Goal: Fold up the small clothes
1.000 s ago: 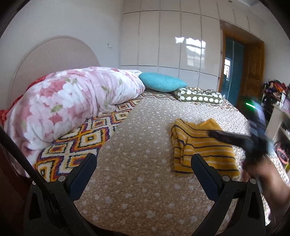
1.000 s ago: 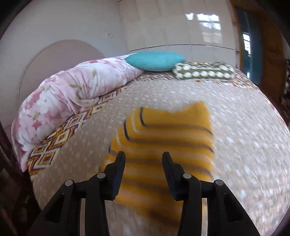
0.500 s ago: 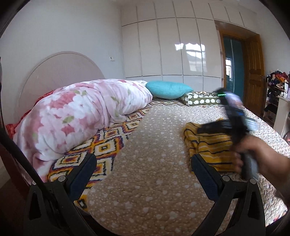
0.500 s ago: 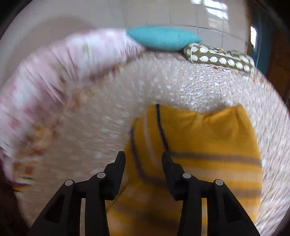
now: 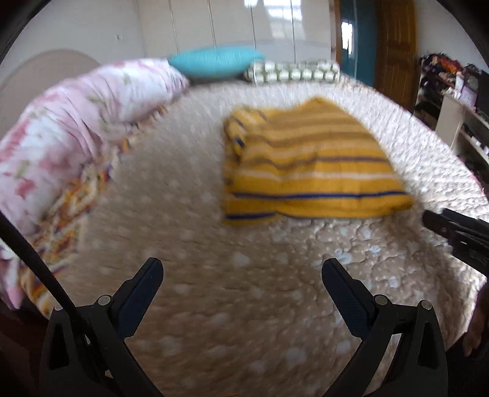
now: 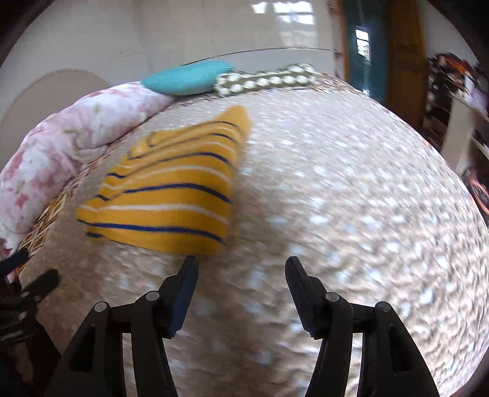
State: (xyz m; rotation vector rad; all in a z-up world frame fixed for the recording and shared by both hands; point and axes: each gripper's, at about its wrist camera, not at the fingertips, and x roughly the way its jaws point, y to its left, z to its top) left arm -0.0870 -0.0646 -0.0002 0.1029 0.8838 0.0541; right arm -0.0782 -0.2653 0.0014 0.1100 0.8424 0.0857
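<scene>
The striped yellow garment (image 5: pixel 308 165) lies folded into a compact rectangle on the dotted bedspread (image 5: pixel 244 305), apart from both tools. Your left gripper (image 5: pixel 241 284) and right gripper (image 6: pixel 241 274) hang spread and empty, likely because the fold looks finished

Ahead of me the bed (image 5: pixel 244 305) wears a beige dotted quilt; a pink floral duvet (image 5: pixel 76 122) lies left, a teal pillow (image 5: pixel 214 62) by glossy white wardrobe doors (image 5: pixel 229 24), a wooden door (image 5: pixel 397 45) right.

Black fingers (image 5: pixel 143 287), seemingly blue-padded, with silver screws (image 5: pixel 104 300).
</scene>
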